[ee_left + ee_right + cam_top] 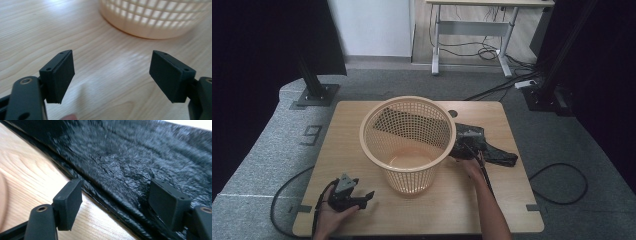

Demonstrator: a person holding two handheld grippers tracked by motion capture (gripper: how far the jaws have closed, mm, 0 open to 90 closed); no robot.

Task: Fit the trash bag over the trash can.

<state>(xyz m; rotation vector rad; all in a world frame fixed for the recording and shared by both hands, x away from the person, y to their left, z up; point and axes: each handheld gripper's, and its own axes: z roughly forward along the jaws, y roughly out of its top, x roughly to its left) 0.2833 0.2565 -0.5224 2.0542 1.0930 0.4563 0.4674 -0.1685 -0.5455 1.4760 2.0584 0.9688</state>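
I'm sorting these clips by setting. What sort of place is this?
Probably a lab or recording workroom: a wooden table on grey carpet, black frame posts bolted beside it, loose cables under a desk behind.

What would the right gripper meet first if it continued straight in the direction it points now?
Most likely the black plastic bag. The right gripper has its jaws open just over the bag's edge on the table, with the crinkled plastic directly ahead. Exact depth is unclear.
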